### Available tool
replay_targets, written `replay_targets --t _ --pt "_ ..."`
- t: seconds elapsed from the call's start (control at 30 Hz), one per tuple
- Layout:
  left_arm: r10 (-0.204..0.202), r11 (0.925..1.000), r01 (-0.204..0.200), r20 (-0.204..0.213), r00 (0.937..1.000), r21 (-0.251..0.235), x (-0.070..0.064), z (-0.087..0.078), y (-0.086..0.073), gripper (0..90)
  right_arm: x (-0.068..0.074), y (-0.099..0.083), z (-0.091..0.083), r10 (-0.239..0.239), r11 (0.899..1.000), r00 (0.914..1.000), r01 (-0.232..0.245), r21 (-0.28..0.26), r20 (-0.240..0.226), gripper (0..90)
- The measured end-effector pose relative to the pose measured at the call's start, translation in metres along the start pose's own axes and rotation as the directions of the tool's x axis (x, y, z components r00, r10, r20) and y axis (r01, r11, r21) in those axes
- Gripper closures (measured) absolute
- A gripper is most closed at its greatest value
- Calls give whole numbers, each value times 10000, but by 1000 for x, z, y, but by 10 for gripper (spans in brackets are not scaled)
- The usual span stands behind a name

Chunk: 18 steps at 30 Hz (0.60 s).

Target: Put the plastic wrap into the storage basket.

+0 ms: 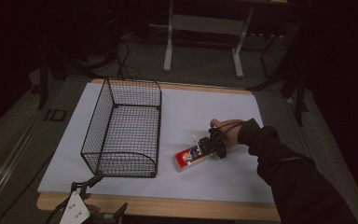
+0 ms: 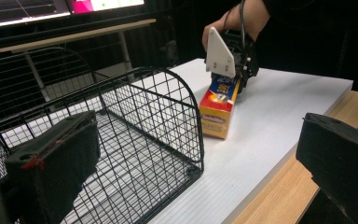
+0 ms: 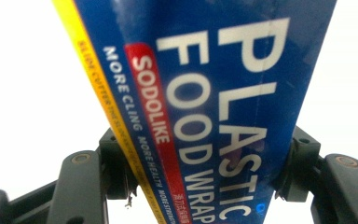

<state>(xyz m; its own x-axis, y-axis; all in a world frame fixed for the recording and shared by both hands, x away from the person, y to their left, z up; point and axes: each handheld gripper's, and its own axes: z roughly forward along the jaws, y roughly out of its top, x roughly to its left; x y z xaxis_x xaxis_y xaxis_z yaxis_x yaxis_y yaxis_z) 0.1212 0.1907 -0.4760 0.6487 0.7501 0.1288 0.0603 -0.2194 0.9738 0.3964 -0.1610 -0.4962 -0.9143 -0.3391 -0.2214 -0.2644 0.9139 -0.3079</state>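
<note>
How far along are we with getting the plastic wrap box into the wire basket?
Done: the right tongs have closed on the plastic wrap box, jaws against both its sides in the right gripper view. In hand: the box seems not yet lifted off the white tabletop. Left: carrying it into the empty wire basket. The left tongs wait open by the basket.

This looks like a lab or recording workspace, dim outside the lit tabletop. A wooden table (image 1: 168, 207) with a white board on top stands on grey carpet, with cables on the floor (image 1: 126, 56) and the metal legs of another desk (image 1: 169, 42) behind. A lit monitor (image 2: 51, 7) glows beyond the table.
</note>
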Motion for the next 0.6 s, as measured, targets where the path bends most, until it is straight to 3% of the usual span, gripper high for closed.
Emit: replay_targets --t 0.17,0.23,0.37,0.47,0.6 --pt "-2 10000 2 -31 10000 -10 0 0 0 1 -3 -7 -15 639 9959 9979 -647 -630 -143 378" --pt "11 10000 -11 -35 10000 21 0 0 0 1 -6 -14 -27 1275 9846 9911 -1312 -1159 -386 380" --pt "20 10000 -20 -53 10000 -12 0 0 0 1 -11 -23 -39 2042 9634 9753 -2154 -1596 -841 384" --pt "13 10000 -13 -66 10000 -36 0 0 0 1 -15 -28 -47 2706 9410 9562 -2871 -1792 -1114 385" --pt "35 10000 -35 -68 10000 -57 0 0 1 1 -22 -34 -56 3637 8968 9190 -3896 -2097 -1519 386"
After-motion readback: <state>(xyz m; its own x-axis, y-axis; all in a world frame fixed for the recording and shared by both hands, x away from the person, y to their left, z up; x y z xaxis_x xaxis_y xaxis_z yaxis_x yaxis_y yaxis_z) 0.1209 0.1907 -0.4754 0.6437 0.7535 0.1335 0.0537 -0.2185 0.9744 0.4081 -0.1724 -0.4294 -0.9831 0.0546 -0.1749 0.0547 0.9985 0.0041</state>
